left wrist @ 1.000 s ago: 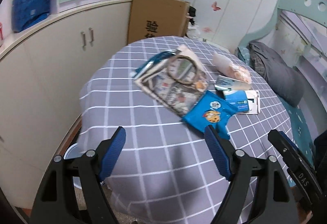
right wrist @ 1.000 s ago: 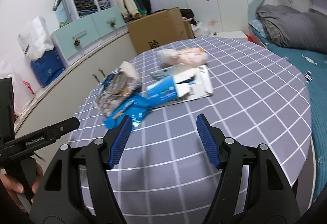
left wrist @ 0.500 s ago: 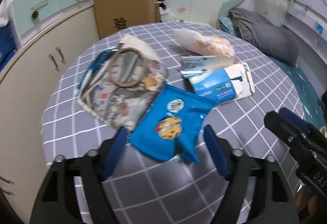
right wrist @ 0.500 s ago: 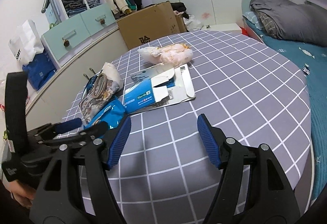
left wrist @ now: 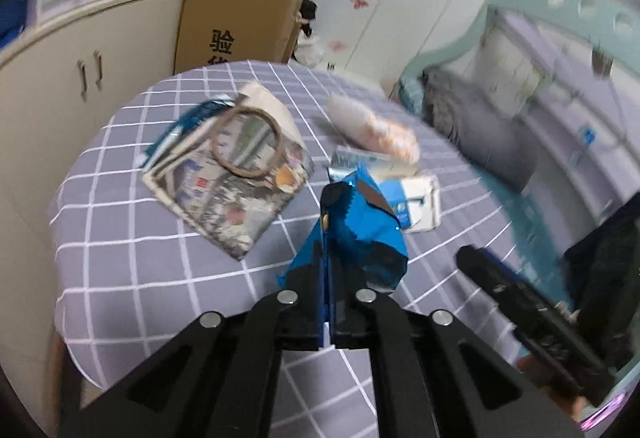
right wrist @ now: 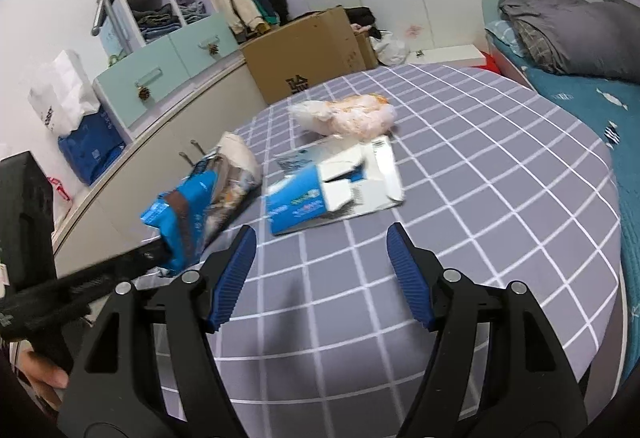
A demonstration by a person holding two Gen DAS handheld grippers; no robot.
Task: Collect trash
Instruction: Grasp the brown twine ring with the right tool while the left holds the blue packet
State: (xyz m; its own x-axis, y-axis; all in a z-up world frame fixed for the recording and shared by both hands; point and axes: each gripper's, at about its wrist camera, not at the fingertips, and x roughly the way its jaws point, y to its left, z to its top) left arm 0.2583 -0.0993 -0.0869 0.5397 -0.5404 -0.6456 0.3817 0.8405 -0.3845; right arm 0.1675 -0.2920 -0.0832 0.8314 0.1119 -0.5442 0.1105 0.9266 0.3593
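Your left gripper (left wrist: 329, 278) has its jaws pinched tight on the blue snack wrapper (left wrist: 360, 234), which hangs crumpled above the near left part of the checked table (right wrist: 500, 198). Your right gripper (right wrist: 320, 270) hovers over the near edge with its jaws spread wide and nothing between them. Ahead of it lie the torn blue-and-white carton (right wrist: 332, 190) and, just beyond, the pale plastic bag (right wrist: 348, 116) with orange contents. The printed foil bag (left wrist: 240, 182) lies towards the left edge. The right half of the tabletop is bare cloth
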